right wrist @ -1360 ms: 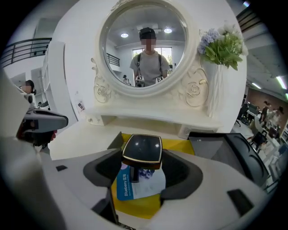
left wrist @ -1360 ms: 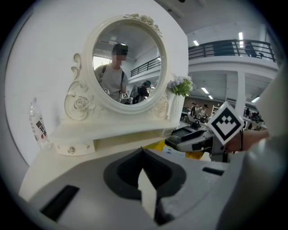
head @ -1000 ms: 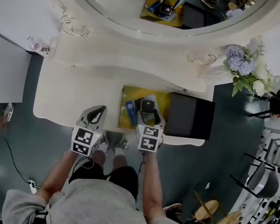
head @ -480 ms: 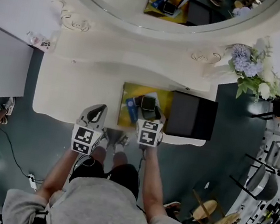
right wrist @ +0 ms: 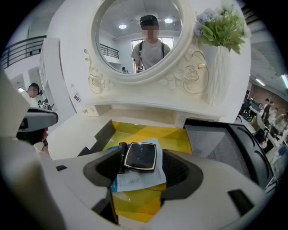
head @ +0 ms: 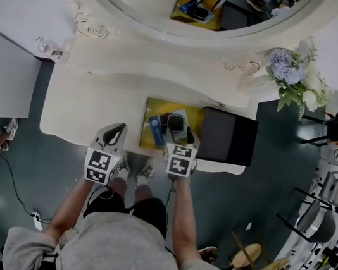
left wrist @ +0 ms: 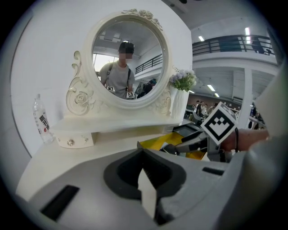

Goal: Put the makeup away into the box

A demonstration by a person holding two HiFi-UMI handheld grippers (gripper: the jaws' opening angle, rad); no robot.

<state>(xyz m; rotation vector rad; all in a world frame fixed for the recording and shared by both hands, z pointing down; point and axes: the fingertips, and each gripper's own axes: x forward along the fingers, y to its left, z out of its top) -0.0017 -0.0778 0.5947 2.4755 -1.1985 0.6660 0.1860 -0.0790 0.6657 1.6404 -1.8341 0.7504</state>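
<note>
Since the compact (right wrist: 140, 157) already lies in the open yellow box (right wrist: 148, 132) at frame centre, on a white leaflet (right wrist: 135, 179) beside a slim black stick (right wrist: 120, 158), I judge the packing nearly done (closing is left). My right gripper (right wrist: 141, 167) straddles the compact, jaws spread, not pressing. My left gripper (left wrist: 143, 157) is pressed together, empty. The black lid (right wrist: 211, 143) lies right of the box.

Operator wears grey short-sleeved T-shirt (head: 117, 251) and dark shorts (head: 134, 210); left gripper (head: 116, 130) and right gripper (head: 180, 136) have pale grey moulded shells, each with a white cube (head: 101, 166) bearing black square markers.
</note>
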